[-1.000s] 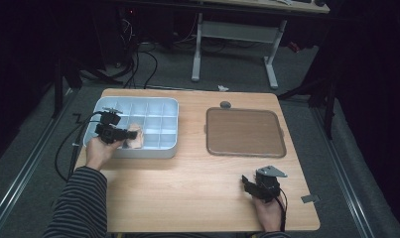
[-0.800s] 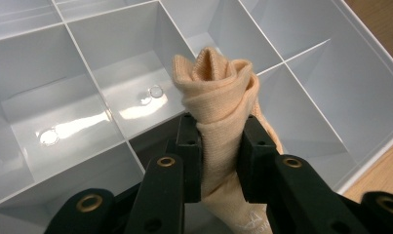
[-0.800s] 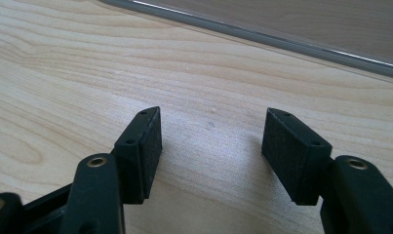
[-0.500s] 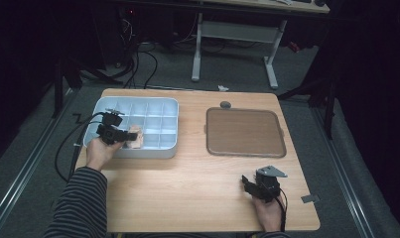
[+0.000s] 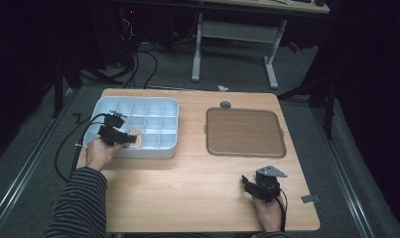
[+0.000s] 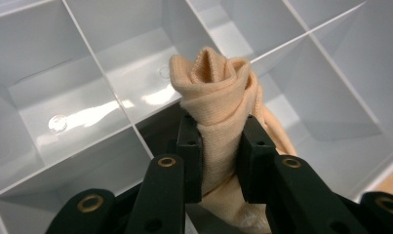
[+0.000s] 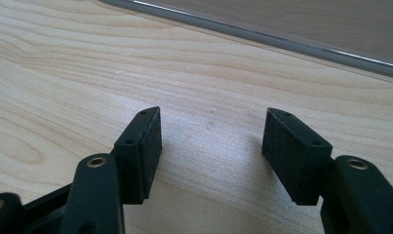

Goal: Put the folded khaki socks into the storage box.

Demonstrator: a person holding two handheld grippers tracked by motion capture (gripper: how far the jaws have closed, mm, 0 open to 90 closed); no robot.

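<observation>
Desk (image 5: 187, 198): pale wood top, a person's forearms reaching in over its near edge.

Mat (image 5: 244, 132): brown, flat, rounded corners, on the right half of the desk toward the far edge; a small dark round thing (image 5: 225, 104) lies just beyond its far left corner.

Tray (image 5: 153, 106): pale blue-grey, split into a grid of compartments, on the left half of the desk near the far left corner.

Right claw (image 5: 249, 184): low over bare wood near the desk's near right corner, jaws spread wide with nothing between them (image 7: 211, 134); the mat's edge (image 7: 262, 36) runs beyond them.

Left claw (image 5: 129, 139): over the tray's near left part, jaws closed tight (image 6: 221, 161) on a cloth.

Cloth (image 6: 223, 97): peach knit, rolled, standing up between the jaws above a compartment in the tray's (image 6: 67, 97) near row; which one, cannot tell.
</observation>
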